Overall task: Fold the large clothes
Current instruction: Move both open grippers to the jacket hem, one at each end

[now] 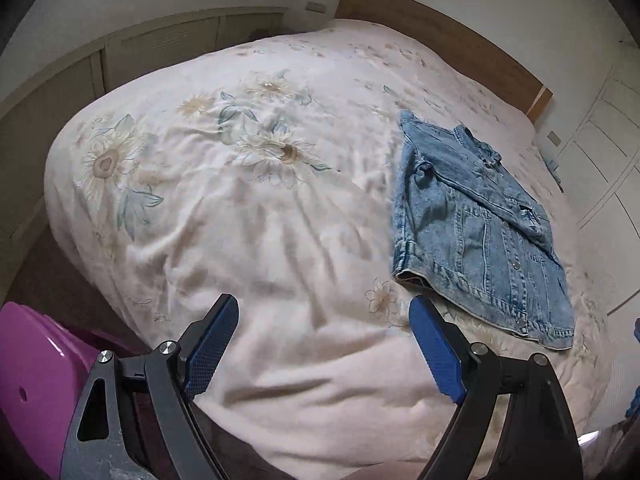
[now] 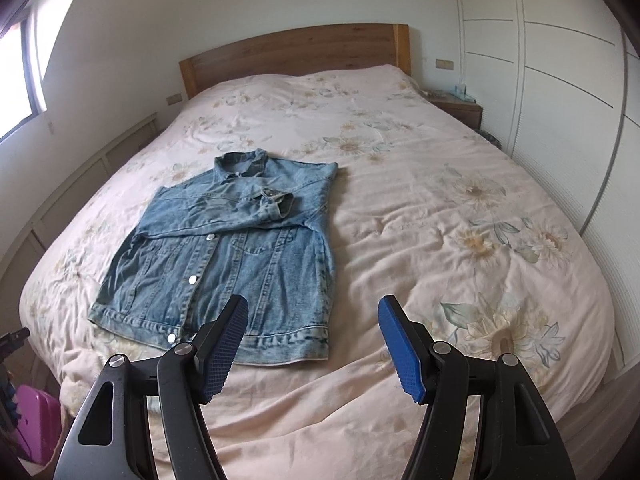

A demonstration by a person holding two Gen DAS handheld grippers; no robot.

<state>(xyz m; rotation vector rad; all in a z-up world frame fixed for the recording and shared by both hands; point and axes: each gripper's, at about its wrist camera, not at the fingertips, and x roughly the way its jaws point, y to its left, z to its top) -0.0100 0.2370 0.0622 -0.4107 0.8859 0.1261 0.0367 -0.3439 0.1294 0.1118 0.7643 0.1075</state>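
While both grippers hang above the near end of the bed, neither holds anything. The left gripper [image 1: 324, 312] stands with its jaws wide apart; its blue pads [image 1: 210, 354] frame only bare bedspread, and its right-hand fingertip sits just beside the near hem corner of the denim jacket [image 1: 476, 224] without visibly touching it. The right gripper [image 2: 312, 312] also stands open, with nothing between its blue pads [image 2: 400, 356]; its left-hand fingertip overlaps the jacket's hem in the picture, but contact cannot be confirmed.

The denim jacket [image 2: 224, 252] lies flat on the floral bedspread [image 2: 420, 208], front side up, snaps closed, collar toward the wooden headboard [image 2: 296, 54]. Both sleeves are folded inward across the chest, one cuff lying near the centre. The jacket occupies the left half of the bed as seen from the right wrist view.

Beyond the bed, a white wardrobe [image 2: 560, 60] stands at the right, with a small nightstand [image 2: 460, 110] beside the headboard. A window [image 2: 20, 76] is at the left. A purple plastic object [image 1: 32, 388] sits on the floor by the near left bed corner.
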